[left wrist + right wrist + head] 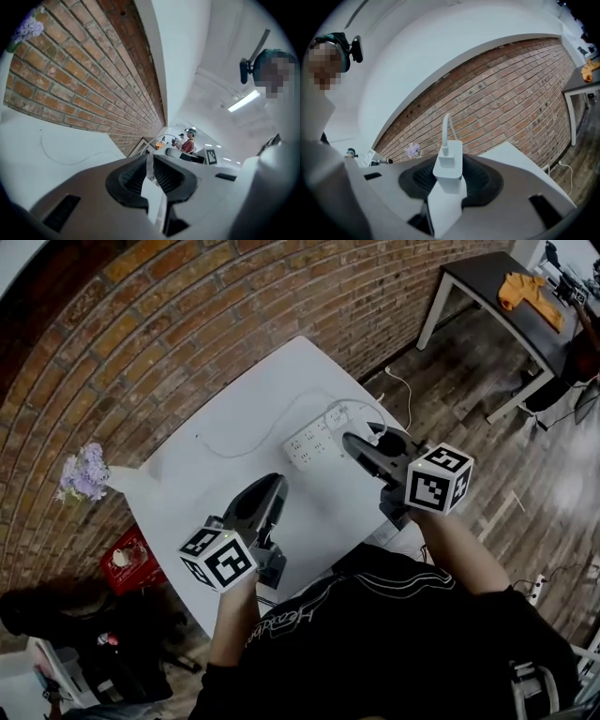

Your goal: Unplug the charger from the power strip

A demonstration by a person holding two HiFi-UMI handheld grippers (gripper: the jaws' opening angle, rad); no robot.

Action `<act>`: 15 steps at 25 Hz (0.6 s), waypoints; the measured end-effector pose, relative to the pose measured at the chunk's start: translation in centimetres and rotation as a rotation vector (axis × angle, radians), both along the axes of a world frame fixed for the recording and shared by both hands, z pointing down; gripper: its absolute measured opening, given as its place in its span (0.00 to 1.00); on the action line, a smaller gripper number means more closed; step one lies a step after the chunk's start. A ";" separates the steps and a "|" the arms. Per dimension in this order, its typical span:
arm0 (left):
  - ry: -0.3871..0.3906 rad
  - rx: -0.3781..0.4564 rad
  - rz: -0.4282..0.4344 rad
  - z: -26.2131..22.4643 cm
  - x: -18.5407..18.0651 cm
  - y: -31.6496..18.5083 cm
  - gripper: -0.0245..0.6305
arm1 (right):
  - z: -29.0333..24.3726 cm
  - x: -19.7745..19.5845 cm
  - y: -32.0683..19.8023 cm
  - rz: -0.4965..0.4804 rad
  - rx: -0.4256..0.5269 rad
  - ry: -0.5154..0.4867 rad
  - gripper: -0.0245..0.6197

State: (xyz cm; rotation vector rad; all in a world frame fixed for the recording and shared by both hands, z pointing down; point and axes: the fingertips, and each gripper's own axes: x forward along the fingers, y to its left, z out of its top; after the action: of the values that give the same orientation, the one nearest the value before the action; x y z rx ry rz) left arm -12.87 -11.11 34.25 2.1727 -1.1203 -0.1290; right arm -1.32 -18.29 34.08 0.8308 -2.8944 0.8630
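A white power strip [312, 440] lies on the white table [234, 409], with a thin white cable [239, 448] trailing left from it. My right gripper [356, 442] hovers just right of the strip, lifted off the table. In the right gripper view it [450, 174] is shut on the white charger [449, 161], whose cable [446, 126] rises from its top. The left gripper [272, 487] hangs over the table's near side, apart from the strip. Its jaws [150, 174] stand nearly together with a narrow slit and nothing between them.
A brick wall [216, 306] borders the table's far side. Purple flowers [84, 472] stand at the table's left corner, above a red box [127, 563] on the floor. A dark table with an orange cloth [530, 292] stands at the upper right on wooden floor.
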 end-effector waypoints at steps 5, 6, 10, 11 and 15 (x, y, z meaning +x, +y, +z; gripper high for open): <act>-0.012 0.085 0.070 -3.1 1.7 4.1 0.08 | -1.7 0.8 4.6 -0.027 0.054 -0.004 0.22; -0.014 0.095 0.081 -3.4 2.1 4.9 0.07 | -1.8 0.9 5.5 -0.032 0.055 -0.009 0.22; -0.026 0.127 0.114 -4.0 3.0 7.6 0.07 | -2.1 1.1 8.8 -0.050 0.038 -0.065 0.22; -0.029 0.134 0.121 -4.0 3.2 8.2 0.07 | -2.0 1.0 9.5 -0.057 0.032 -0.071 0.22; -0.028 0.142 0.139 -3.5 3.2 9.7 0.07 | -1.1 0.5 12.0 -0.078 0.004 -0.076 0.22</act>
State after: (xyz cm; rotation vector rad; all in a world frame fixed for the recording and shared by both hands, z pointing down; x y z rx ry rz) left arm -9.67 -1.38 30.70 2.3775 -0.9984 -0.1193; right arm -0.80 -6.34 32.96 0.6943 -2.9715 0.9018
